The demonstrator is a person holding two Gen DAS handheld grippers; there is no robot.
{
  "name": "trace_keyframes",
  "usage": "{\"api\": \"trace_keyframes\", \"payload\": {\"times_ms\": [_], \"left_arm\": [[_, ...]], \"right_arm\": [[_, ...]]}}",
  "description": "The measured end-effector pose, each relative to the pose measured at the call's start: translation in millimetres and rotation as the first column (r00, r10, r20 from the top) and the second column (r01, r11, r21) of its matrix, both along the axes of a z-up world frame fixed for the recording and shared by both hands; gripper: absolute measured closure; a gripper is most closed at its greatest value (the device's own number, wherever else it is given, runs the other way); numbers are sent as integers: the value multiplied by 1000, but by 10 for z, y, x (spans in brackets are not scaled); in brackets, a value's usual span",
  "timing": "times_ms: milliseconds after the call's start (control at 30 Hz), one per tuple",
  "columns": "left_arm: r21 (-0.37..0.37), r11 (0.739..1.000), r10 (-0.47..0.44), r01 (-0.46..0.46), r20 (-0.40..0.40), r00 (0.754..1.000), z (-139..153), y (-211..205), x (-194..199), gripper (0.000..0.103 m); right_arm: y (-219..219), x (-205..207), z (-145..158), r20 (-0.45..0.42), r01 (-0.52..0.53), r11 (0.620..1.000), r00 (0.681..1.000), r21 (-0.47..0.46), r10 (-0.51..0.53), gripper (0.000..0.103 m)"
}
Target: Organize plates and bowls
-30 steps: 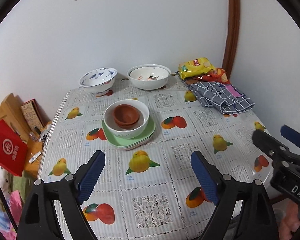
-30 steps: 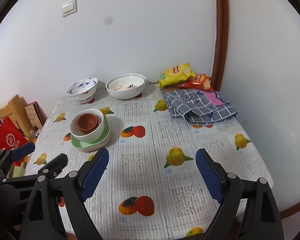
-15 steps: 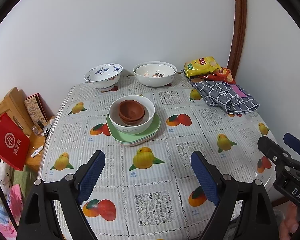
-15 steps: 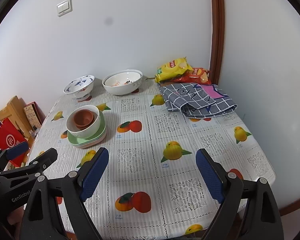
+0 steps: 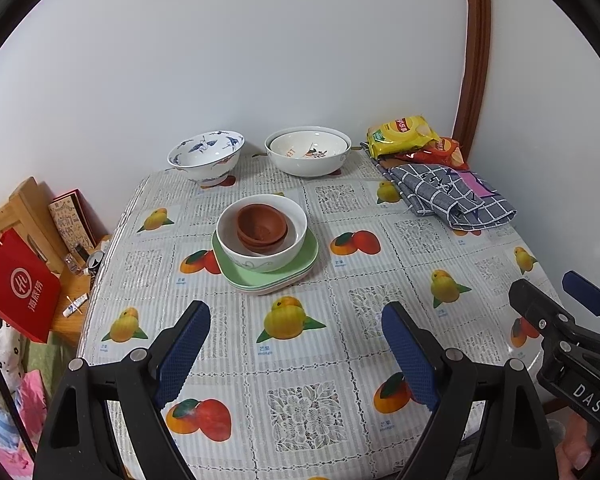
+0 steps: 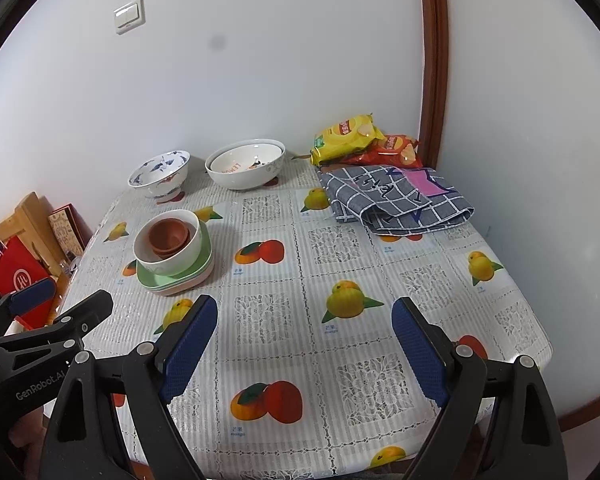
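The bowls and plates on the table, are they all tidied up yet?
Partly. The brown bowls already sit nested in a white bowl on the green plates. Nothing is in hand: the left hand-held gripper and right hand-held gripper are both open and empty. The blue patterned bowl and big white bowl at the back stand apart from the stack.

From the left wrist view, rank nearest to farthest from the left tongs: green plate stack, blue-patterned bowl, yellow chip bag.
1. Green plate stack, table centre, just ahead of the left tongs.
2. Blue-patterned bowl, back left by the wall.
3. Yellow chip bag, far right corner.
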State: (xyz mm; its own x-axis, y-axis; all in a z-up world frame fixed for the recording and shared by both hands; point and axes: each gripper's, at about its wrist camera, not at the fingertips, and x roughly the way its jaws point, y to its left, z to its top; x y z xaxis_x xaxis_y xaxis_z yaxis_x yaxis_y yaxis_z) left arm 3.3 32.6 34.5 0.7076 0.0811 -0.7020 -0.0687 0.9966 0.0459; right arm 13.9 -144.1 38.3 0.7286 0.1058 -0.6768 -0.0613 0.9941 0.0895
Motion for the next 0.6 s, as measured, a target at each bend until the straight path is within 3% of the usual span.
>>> {"api": "trace_keyframes", "payload": {"times_ms": [600], "left_arm": [[1, 1000, 6, -6, 0, 1000, -4, 6, 1, 16]], "right_arm": [[52, 9, -17, -6, 3, 1000, 1000, -6, -3, 15]]}}
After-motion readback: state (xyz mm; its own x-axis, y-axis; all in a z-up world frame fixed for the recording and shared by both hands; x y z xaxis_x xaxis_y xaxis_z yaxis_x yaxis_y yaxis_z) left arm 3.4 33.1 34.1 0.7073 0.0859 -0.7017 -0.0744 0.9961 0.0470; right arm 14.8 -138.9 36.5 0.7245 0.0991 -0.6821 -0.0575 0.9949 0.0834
